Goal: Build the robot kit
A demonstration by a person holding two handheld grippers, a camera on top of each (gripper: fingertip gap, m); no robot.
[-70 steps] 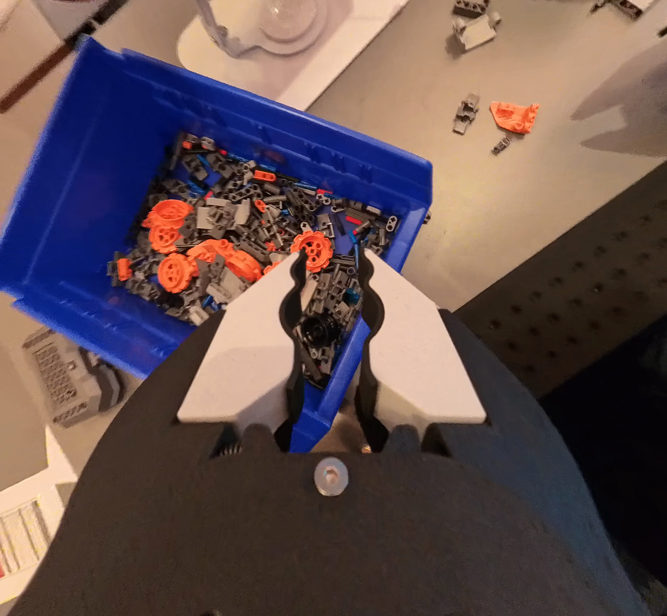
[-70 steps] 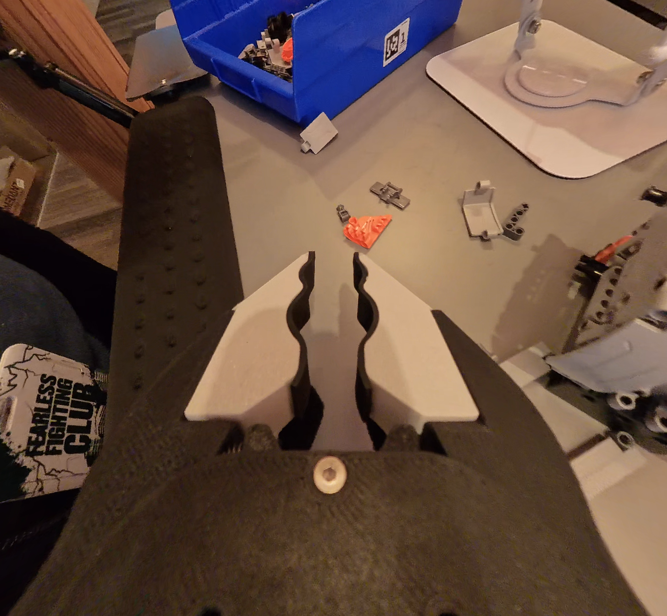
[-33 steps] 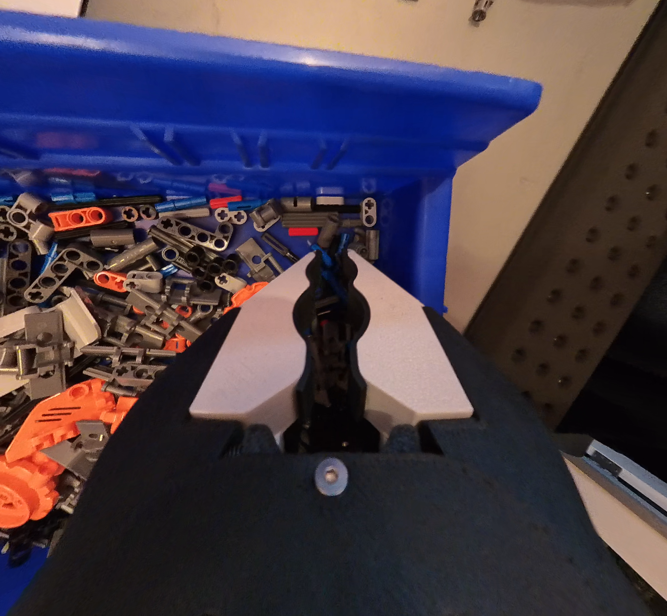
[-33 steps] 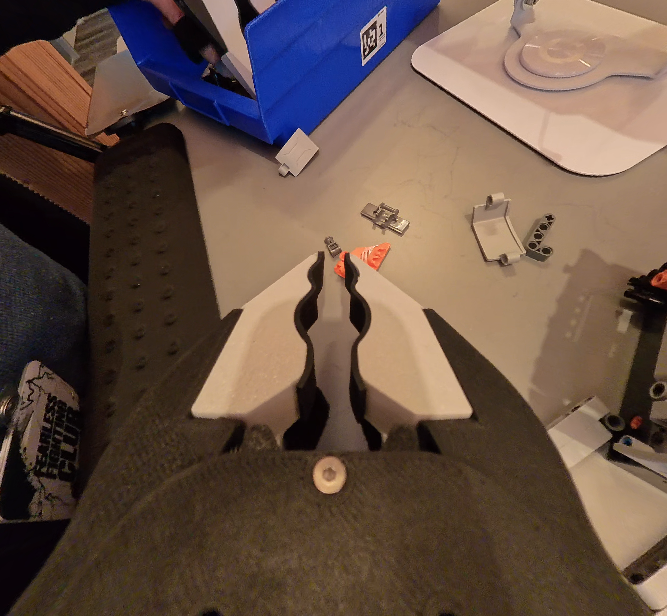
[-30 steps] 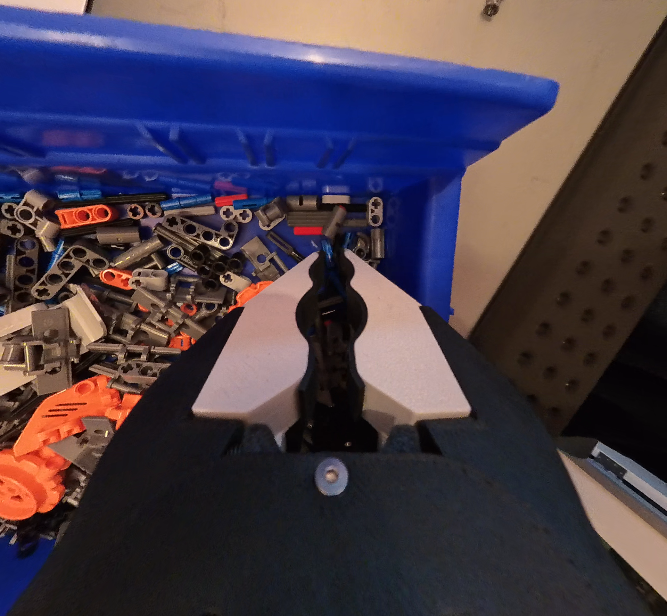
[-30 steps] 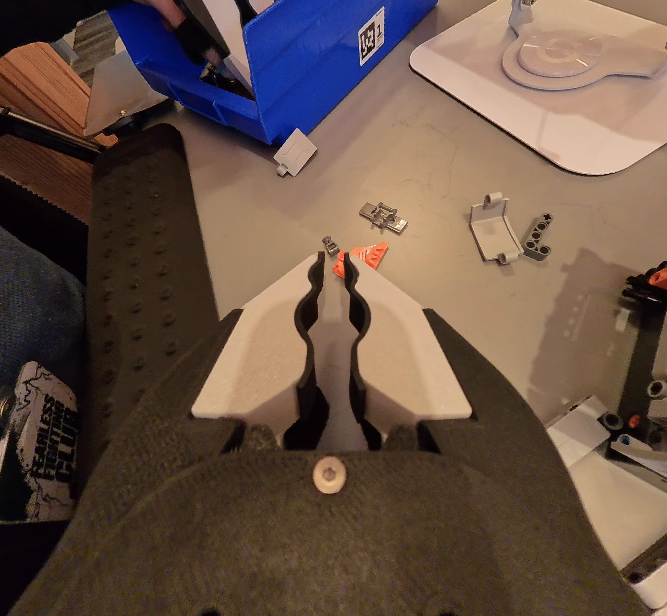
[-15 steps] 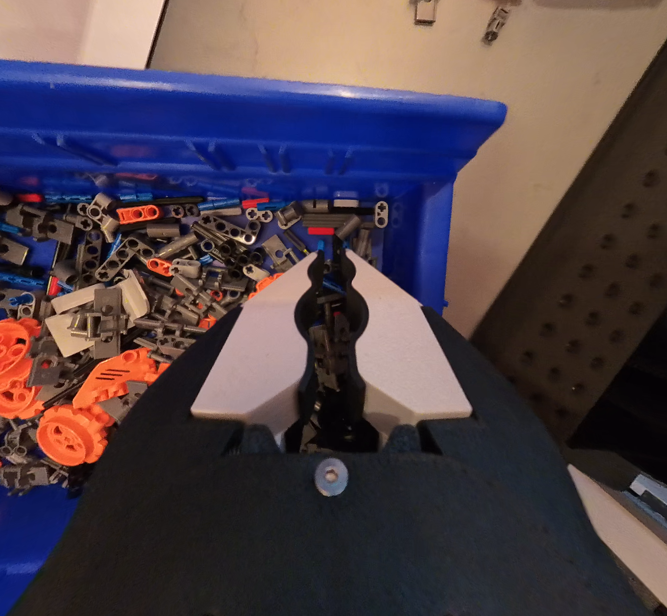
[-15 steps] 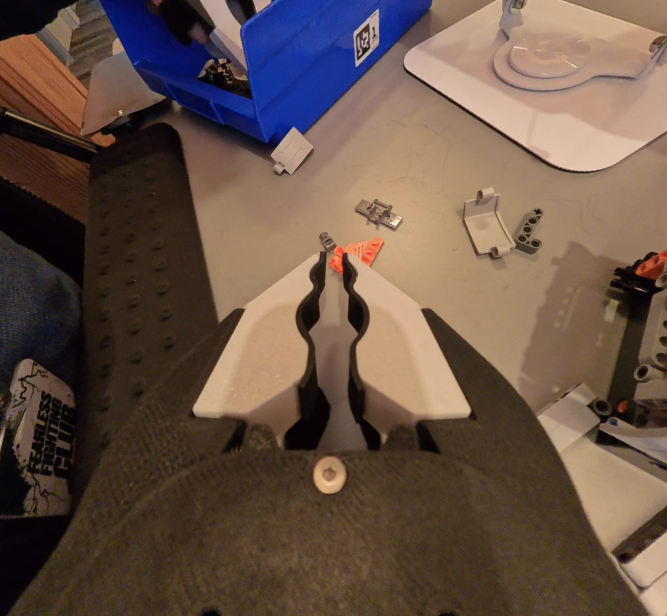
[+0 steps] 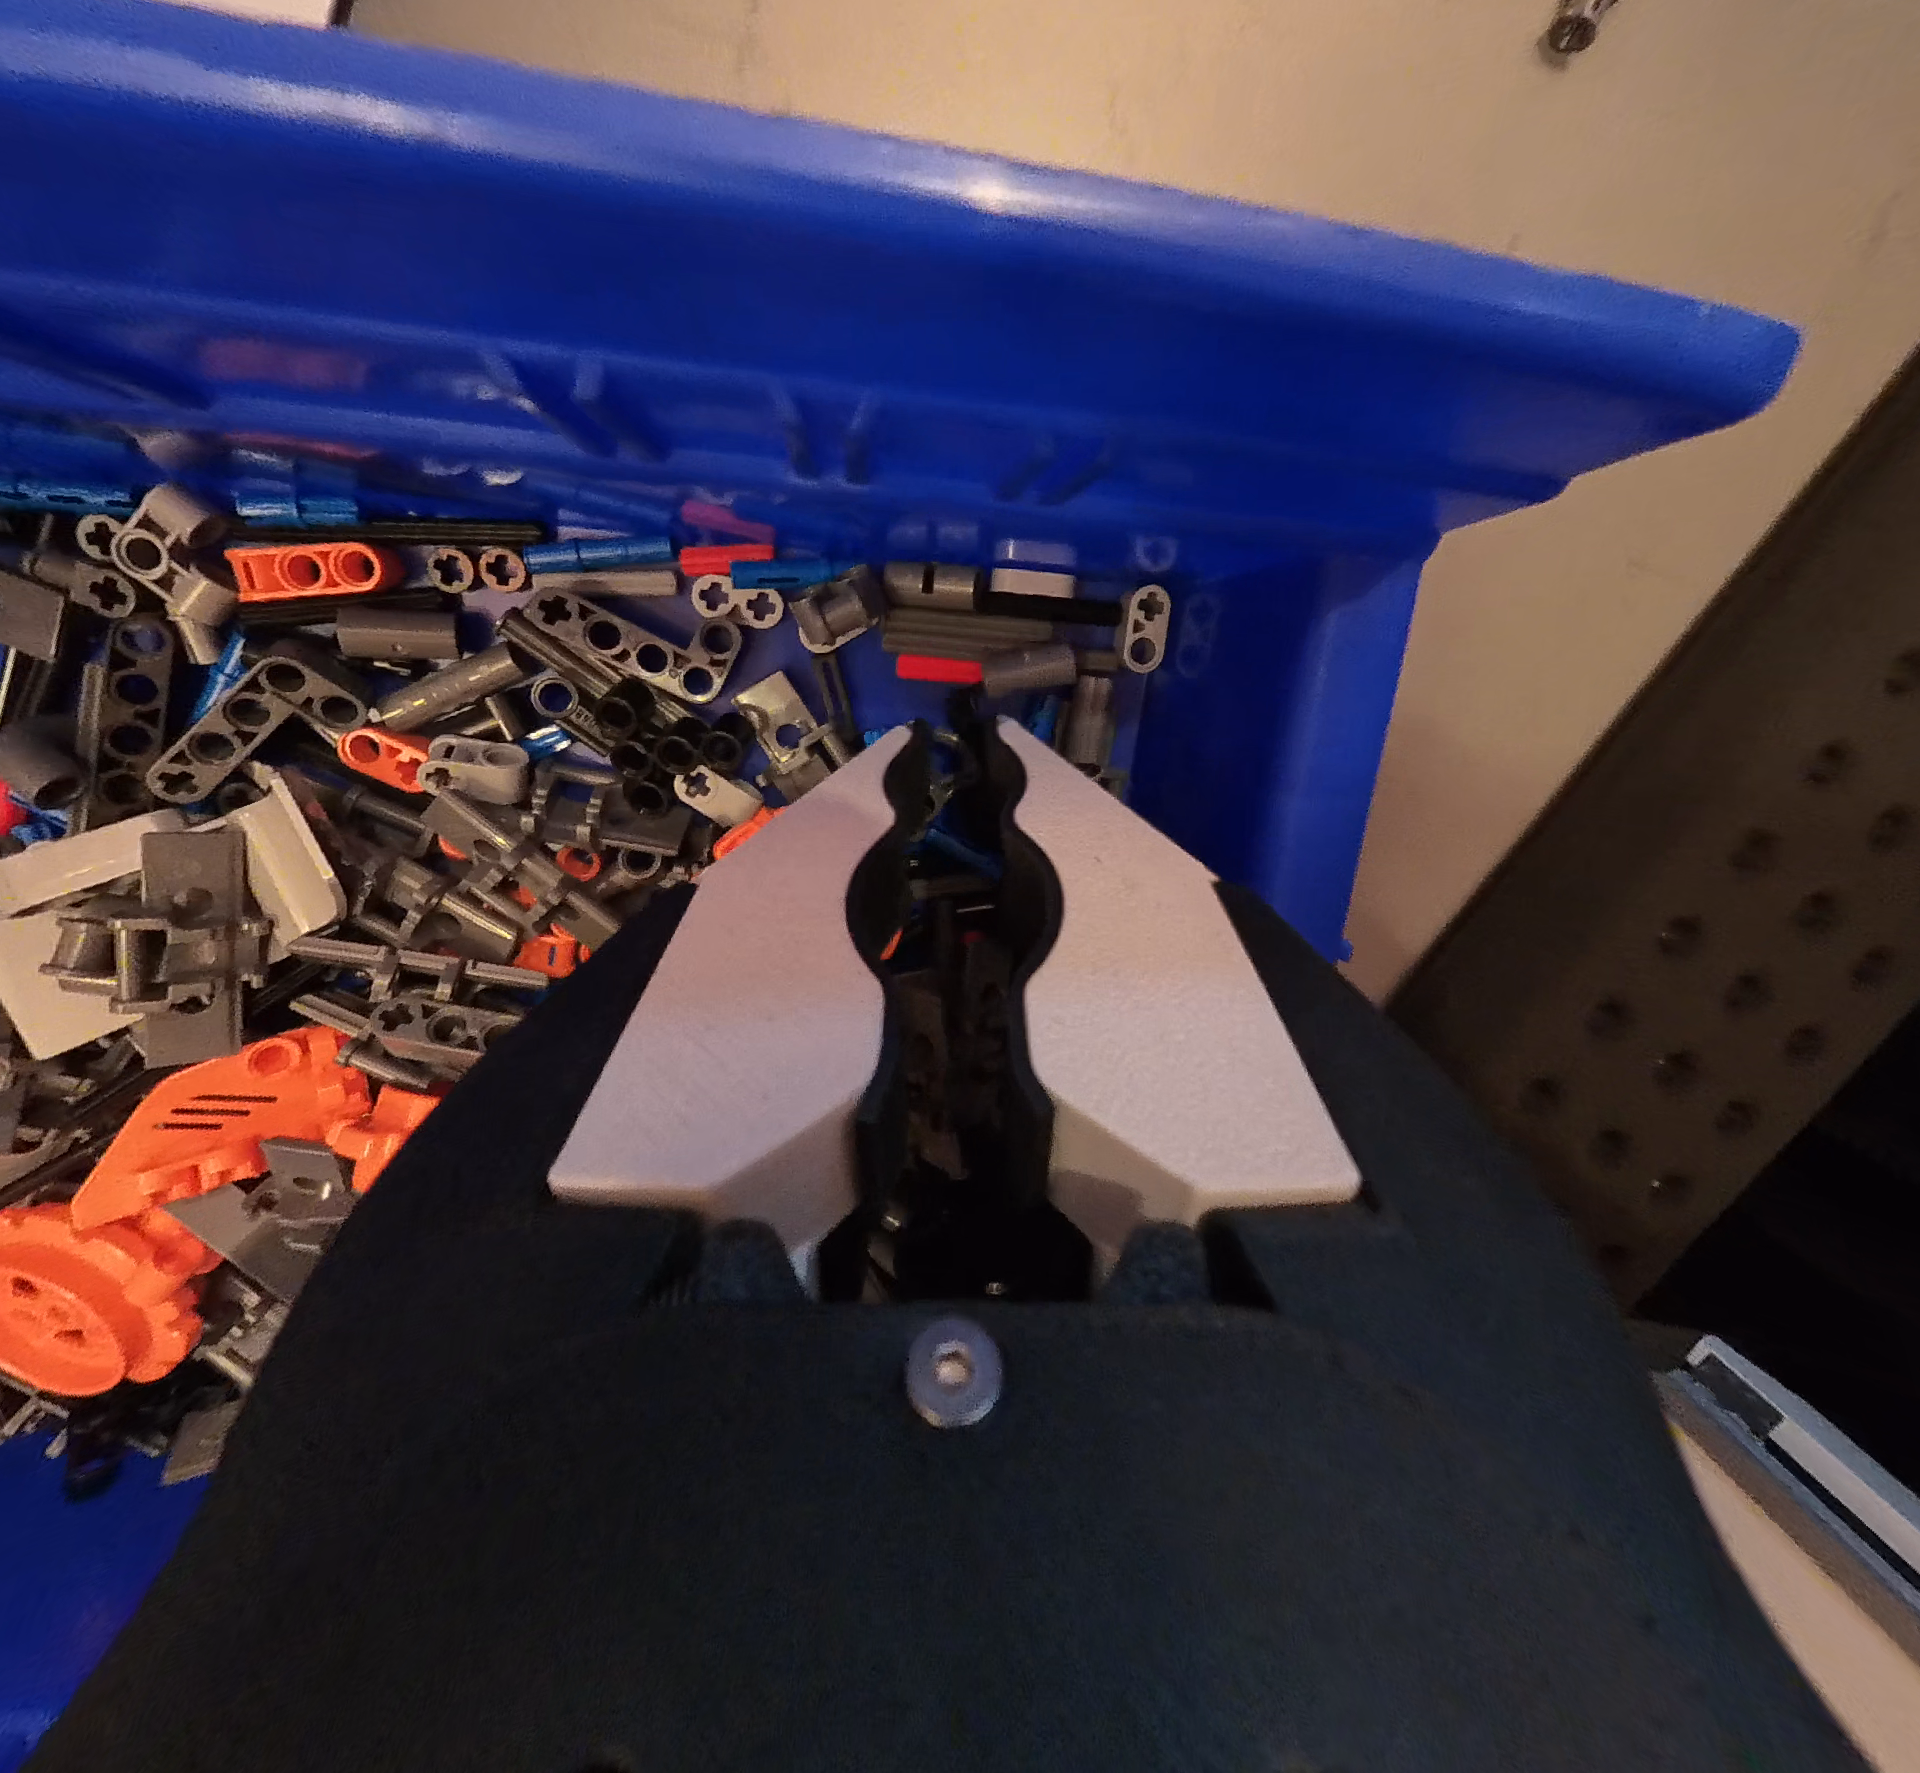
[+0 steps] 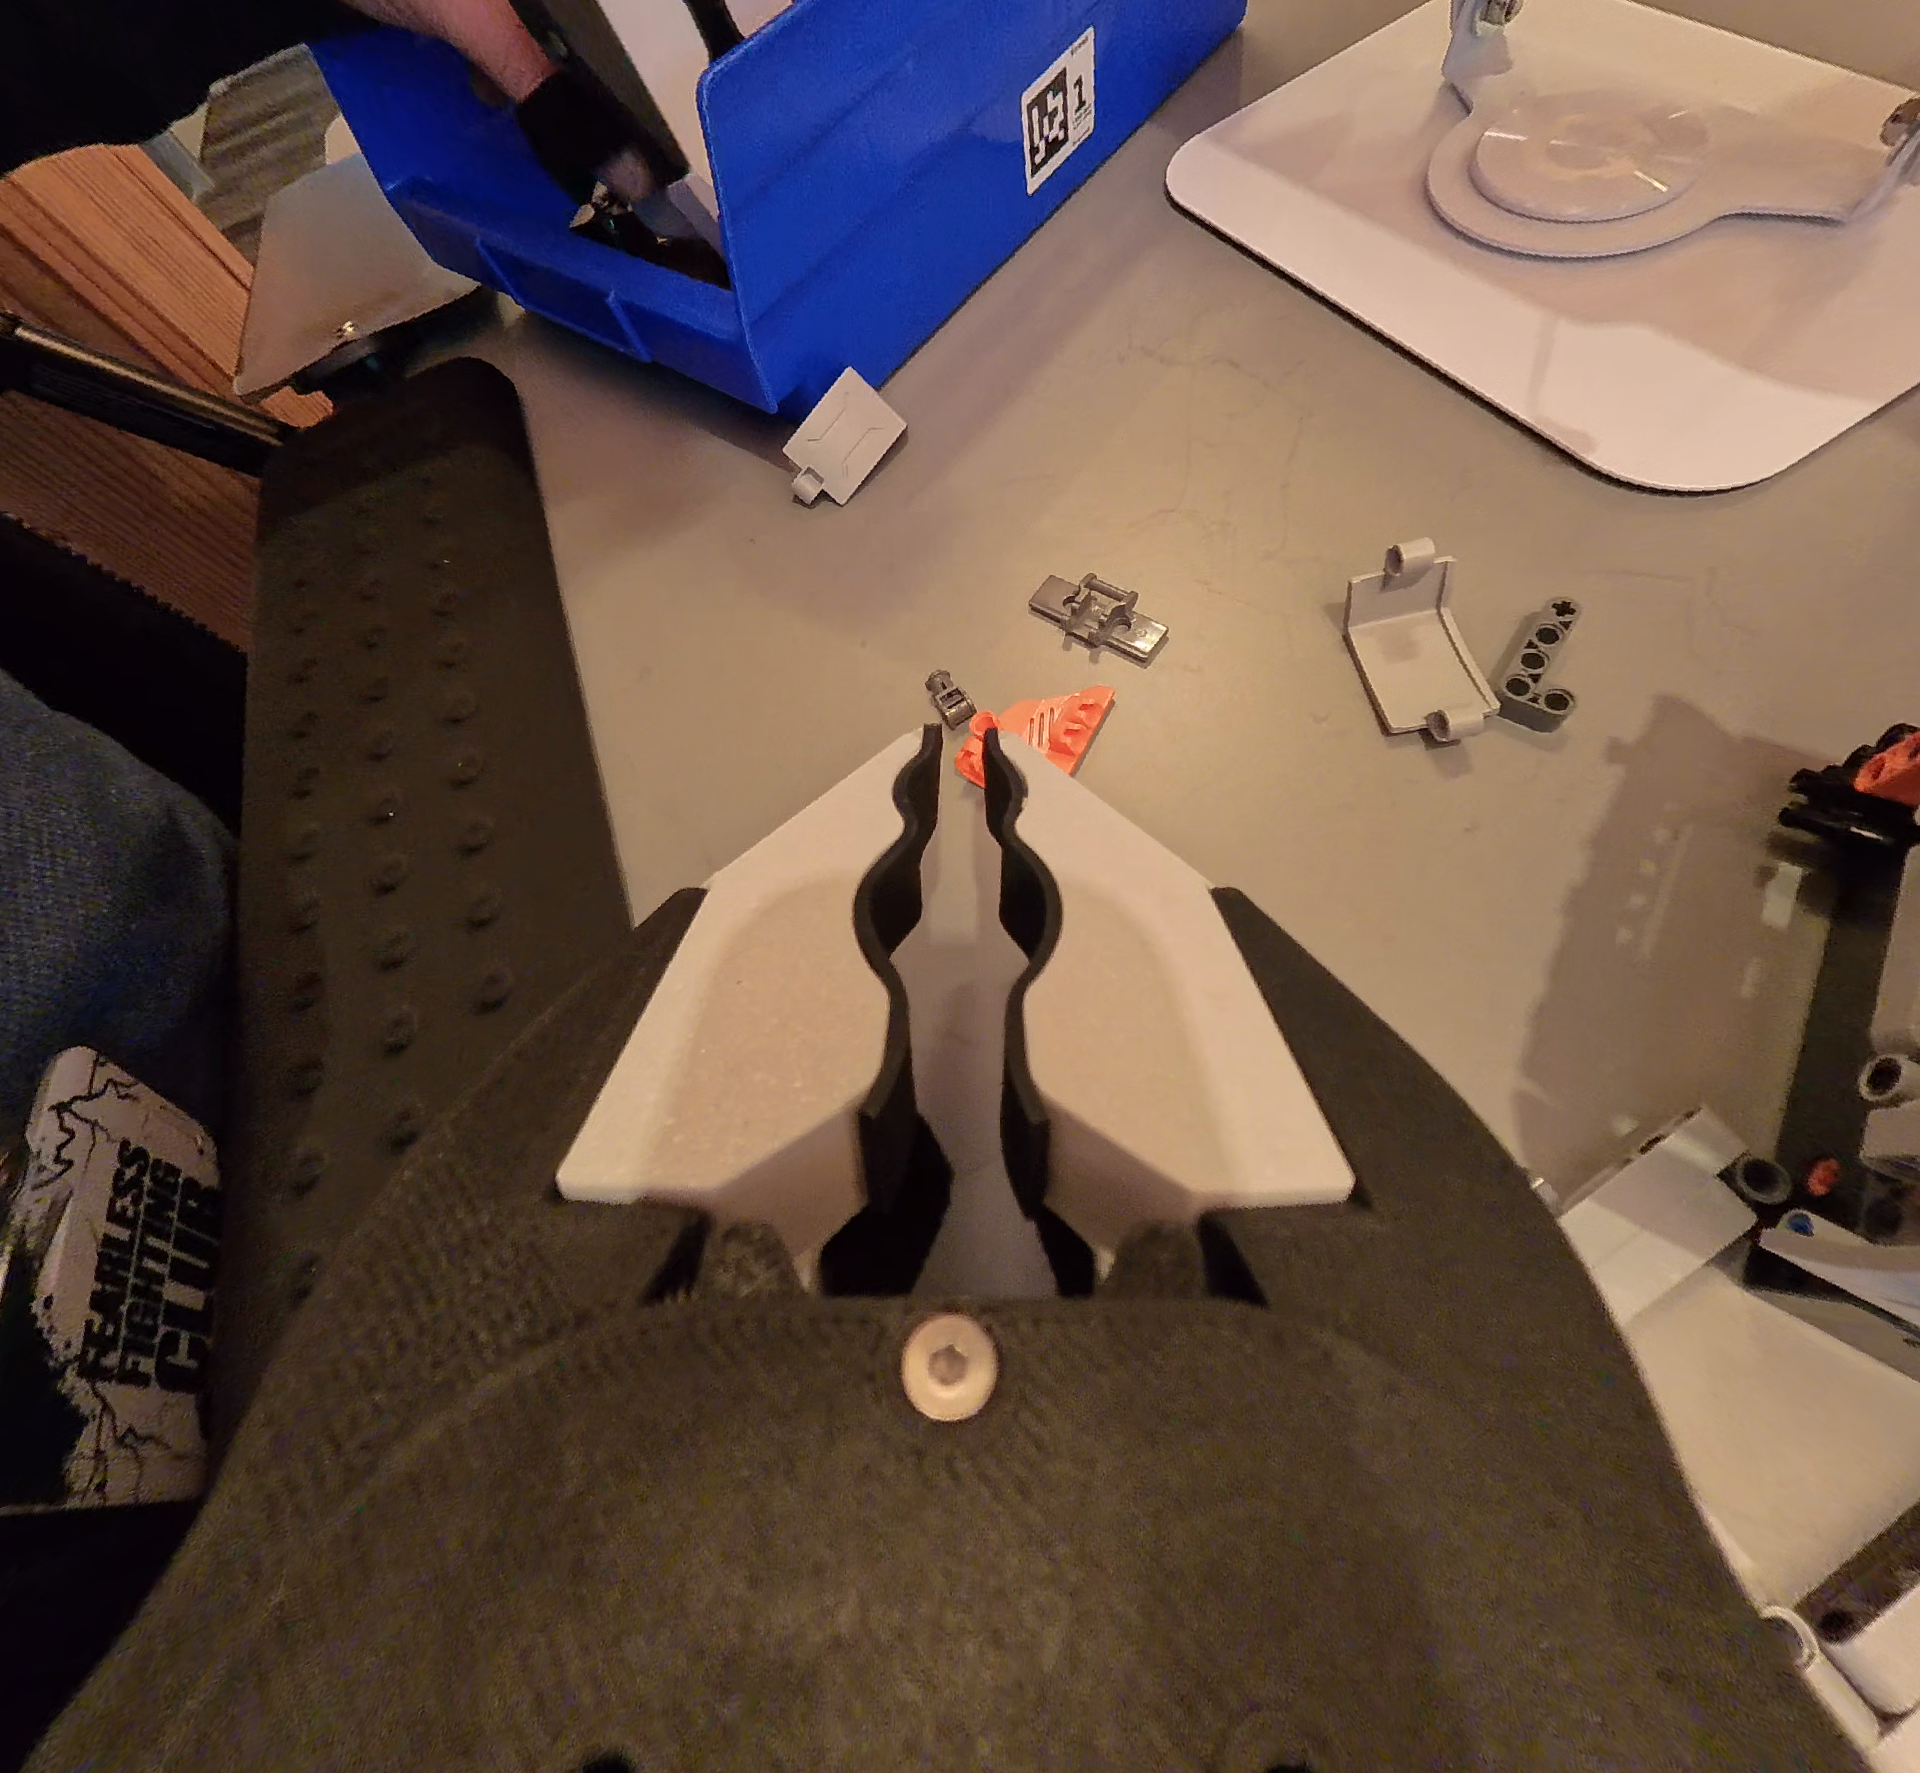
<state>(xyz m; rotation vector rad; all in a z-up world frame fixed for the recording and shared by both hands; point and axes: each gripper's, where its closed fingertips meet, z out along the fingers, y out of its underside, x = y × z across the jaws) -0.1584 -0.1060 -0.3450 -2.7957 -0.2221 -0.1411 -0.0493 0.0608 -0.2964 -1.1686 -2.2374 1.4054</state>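
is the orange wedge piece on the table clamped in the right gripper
No, the right gripper is empty above the table, the orange wedge piece lying beyond its tips.

left wrist close inside blue bin (image 9: pixel 935 289), right wrist farther back, sharing it

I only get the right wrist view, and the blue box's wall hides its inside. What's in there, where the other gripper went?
Observer: The blue bin holds a heap of small building pieces: grey, black, orange and blue.
Operator: Where is that gripper poking?
Observer: The left gripper has its tips down in the heap, in the corner by the bin's end wall.
Operator: Has it grabbed one?
Observer: Its jaws stand almost together and dark pieces show in the gap. I cannot tell if one is gripped.
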